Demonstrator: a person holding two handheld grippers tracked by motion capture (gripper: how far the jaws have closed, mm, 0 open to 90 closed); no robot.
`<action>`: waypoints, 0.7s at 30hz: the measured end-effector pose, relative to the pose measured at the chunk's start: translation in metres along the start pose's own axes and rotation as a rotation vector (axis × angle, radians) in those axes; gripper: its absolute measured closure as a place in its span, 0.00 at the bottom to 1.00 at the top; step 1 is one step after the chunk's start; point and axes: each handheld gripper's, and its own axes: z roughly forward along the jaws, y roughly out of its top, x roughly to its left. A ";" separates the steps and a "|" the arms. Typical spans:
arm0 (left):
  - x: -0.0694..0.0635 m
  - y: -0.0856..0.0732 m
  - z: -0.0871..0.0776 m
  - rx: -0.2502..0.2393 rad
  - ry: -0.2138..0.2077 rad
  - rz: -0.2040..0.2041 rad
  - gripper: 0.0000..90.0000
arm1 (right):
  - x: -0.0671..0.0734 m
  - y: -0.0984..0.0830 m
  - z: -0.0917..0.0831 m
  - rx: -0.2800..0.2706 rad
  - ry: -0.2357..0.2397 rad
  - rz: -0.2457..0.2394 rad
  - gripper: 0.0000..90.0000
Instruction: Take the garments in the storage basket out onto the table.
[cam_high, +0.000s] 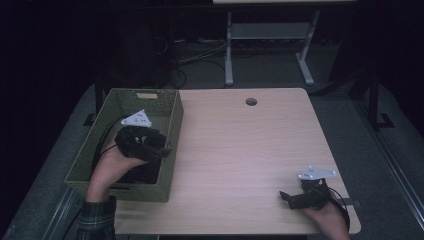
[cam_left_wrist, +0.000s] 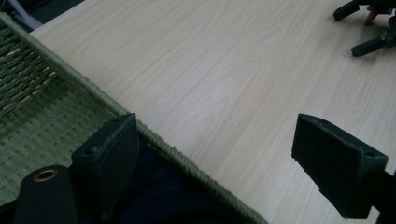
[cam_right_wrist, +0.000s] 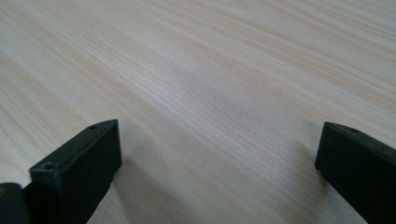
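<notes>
The left gripper (cam_high: 150, 145), jaws spread, hangs over the basket's (cam_high: 172, 145) rim above a dark cloth (cam_left_wrist: 177, 196), likely soft and light, best pinched at a fold.

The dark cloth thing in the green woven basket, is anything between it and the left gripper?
Partly. The left gripper is open astride the green woven basket's near wall: one jaw is inside above the dark cloth thing, the other is outside over the wooden table.

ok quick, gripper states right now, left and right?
Left gripper: open, holding nothing, jaws straddling the green basket rim above a dark item.
Right gripper: open, empty, over the bare table.
</notes>
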 end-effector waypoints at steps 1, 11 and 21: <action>0.001 -0.001 -0.001 0.003 0.003 -0.002 0.16 | 0.000 0.000 0.000 0.000 0.000 0.000 0.00; 0.010 -0.018 -0.014 0.027 0.026 -0.019 0.16 | 0.000 0.000 0.000 0.000 0.002 -0.002 0.00; 0.019 -0.034 -0.018 0.069 0.025 -0.024 0.16 | 0.000 0.000 0.000 0.000 0.002 -0.002 0.00</action>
